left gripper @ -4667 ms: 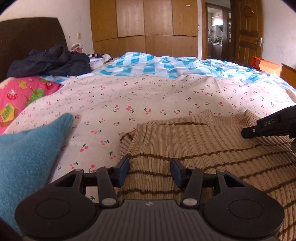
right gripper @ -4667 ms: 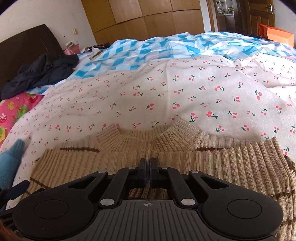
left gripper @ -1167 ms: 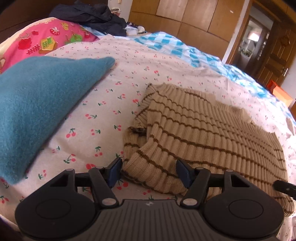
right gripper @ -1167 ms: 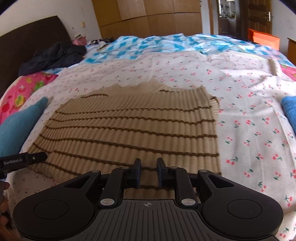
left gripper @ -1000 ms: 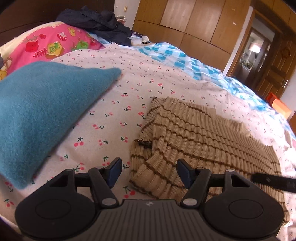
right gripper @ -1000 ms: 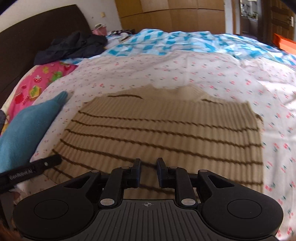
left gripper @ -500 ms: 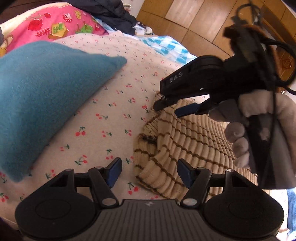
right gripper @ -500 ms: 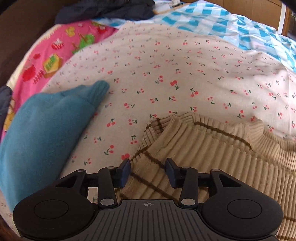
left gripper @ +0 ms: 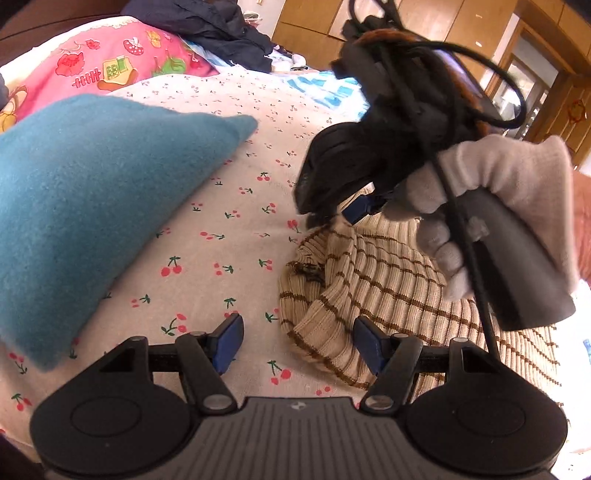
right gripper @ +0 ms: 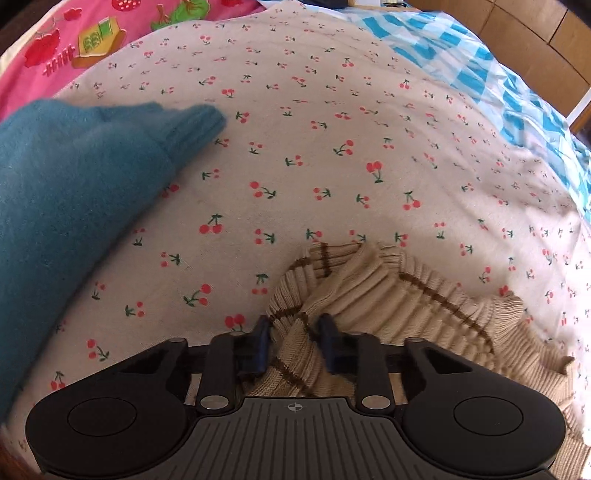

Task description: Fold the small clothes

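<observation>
We see the beige striped sweater (left gripper: 388,280) lying on the cherry-print sheet (left gripper: 221,206) that covers the bed, its bunched end turned toward the blue fleece garment (left gripper: 81,206), which rests apart from it nearer the bed's head end, where a pink cartoon-print cover (left gripper: 122,70) shows. In the right wrist view our right gripper (right gripper: 295,345) has just been closing, and its two blue pads now pinch a raised fold of the sweater's ribbed, brown-striped knit (right gripper: 369,295); the cloth stands up between the fingers and bulges ahead of them. From the left wrist view the same gripper (left gripper: 354,210) comes down onto the sweater's far bunched edge, gripped by a hand in a pale grey glove (left gripper: 491,192), with a black cable looping over it. Our left gripper (left gripper: 297,345) stands with its pads spread wide and pressing on nothing: one pad is over bare sheet, the other at the sweater's near rounded edge, and whether that pad touches the knit we cannot tell. A dark jacket (left gripper: 221,29) lies heaped at the far end of the bed, before the wooden wardrobe doors (left gripper: 424,22).
</observation>
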Demonstrator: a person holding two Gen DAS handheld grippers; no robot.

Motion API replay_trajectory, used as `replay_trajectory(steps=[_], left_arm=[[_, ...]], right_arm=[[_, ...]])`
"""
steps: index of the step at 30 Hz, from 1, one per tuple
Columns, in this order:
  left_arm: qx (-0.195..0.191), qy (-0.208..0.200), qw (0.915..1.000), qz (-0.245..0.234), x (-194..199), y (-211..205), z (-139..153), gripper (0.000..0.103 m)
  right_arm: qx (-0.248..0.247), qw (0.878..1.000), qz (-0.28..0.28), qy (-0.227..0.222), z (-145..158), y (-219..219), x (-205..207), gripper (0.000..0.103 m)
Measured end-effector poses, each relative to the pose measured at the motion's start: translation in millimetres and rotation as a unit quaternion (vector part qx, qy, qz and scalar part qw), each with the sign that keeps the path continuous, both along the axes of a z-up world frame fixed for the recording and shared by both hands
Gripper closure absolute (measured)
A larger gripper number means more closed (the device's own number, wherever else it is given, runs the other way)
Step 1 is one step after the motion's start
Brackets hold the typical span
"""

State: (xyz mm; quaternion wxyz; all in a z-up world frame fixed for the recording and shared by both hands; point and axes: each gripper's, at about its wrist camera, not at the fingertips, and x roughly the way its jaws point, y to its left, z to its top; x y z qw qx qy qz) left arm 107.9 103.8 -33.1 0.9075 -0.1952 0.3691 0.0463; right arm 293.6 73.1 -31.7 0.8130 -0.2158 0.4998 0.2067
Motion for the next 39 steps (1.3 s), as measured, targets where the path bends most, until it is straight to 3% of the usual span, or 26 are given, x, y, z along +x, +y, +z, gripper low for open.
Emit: replay_trajectory(steps=[3,13,18,19,21,22,23,24,26,31,39], left_arm=[[0.011,-0.003,0.9999,-0.003,0.0,-4.1,-0.6,0.032],[0.049,-0.022,0.9984,-0.017,0.4,-23.2,-1.7,0.023],[0.079,-0.061,0.9943,-0.036,3.6,-41.2,4.7,0.023],[0.082,-0.071,0.9929,-0.049,2.0,-45.7,8.4,0.029],[0.086,-0.076,0.9902,-0.079,1.5,-58.1,15.7,0.054],[0.082,-0.074,0.9899,-0.089,1.8,-63.9,19.1,0.072],[0.069,-0.073,0.9902,-0.097,2.3,-70.7,24.6,0.079],[0.056,-0.076,0.9898,-0.107,1.5,-79.0,31.8,0.08],[0.051,-0.095,0.9846,-0.137,-2.8,-100.1,47.2,0.081],[0.069,-0.124,0.9612,-0.236,-9.6,-172.5,67.7,0.081],[0.129,-0.07,0.9287,-0.341,-11.5,-272.0,23.3,0.081]], right_arm=[[0.025,1.0,-0.007,-0.001,11.6,-12.7,-2.3,0.09],[0.143,0.989,-0.041,-0.021,70.8,-78.5,-20.0,0.092],[0.194,0.979,-0.059,-0.02,91.3,-123.1,-28.6,0.092],[0.202,0.977,-0.063,-0.021,93.5,-131.1,-30.5,0.092],[0.224,0.972,-0.073,-0.022,99.4,-152.4,-34.9,0.092],[0.236,0.968,-0.078,-0.023,102.9,-164.8,-37.8,0.092],[0.246,0.965,-0.083,-0.024,106.4,-177.3,-40.5,0.092],[0.254,0.963,-0.088,-0.028,110.2,-191.1,-44.0,0.092],[0.264,0.959,-0.097,-0.04,117.8,-218.7,-51.5,0.092],[0.284,0.946,-0.146,-0.061,121.9,-298.1,-61.1,0.092],[0.287,0.925,-0.25,-0.016,47.0,-396.4,-67.2,0.091]])
